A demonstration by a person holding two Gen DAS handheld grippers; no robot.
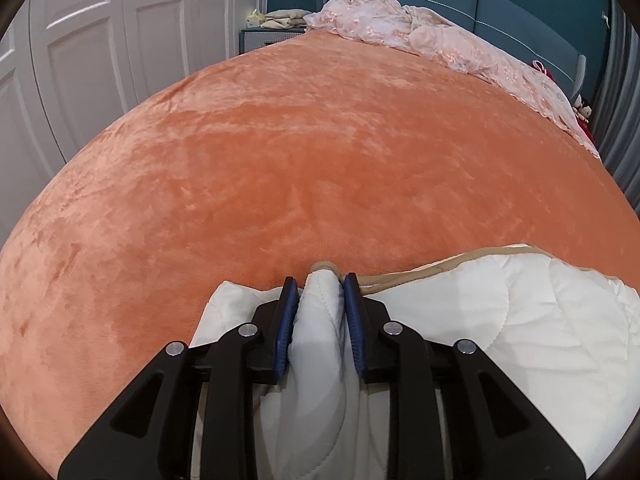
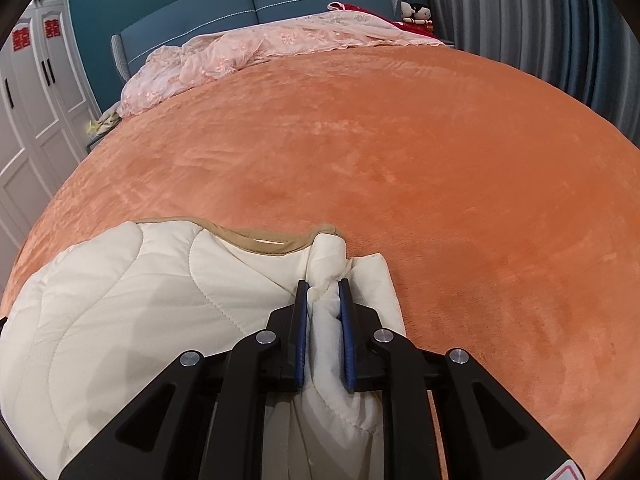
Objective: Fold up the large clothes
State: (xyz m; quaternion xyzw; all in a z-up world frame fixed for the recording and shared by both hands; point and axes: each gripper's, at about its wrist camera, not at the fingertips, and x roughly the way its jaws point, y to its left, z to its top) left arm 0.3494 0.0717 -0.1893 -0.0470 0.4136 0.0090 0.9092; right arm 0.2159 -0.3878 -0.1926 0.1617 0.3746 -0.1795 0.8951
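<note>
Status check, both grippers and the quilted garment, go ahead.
Left gripper shut on white garment edge. Right gripper shut on the other end. Garment bunched low over orange blanket. Pink cover far off, nothing blocking.

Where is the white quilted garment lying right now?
The white quilted garment lies at the near edge of the orange blanket, bottom left in the right wrist view, bottom right in the left; the left claw and right claw each pinch an end.
</note>
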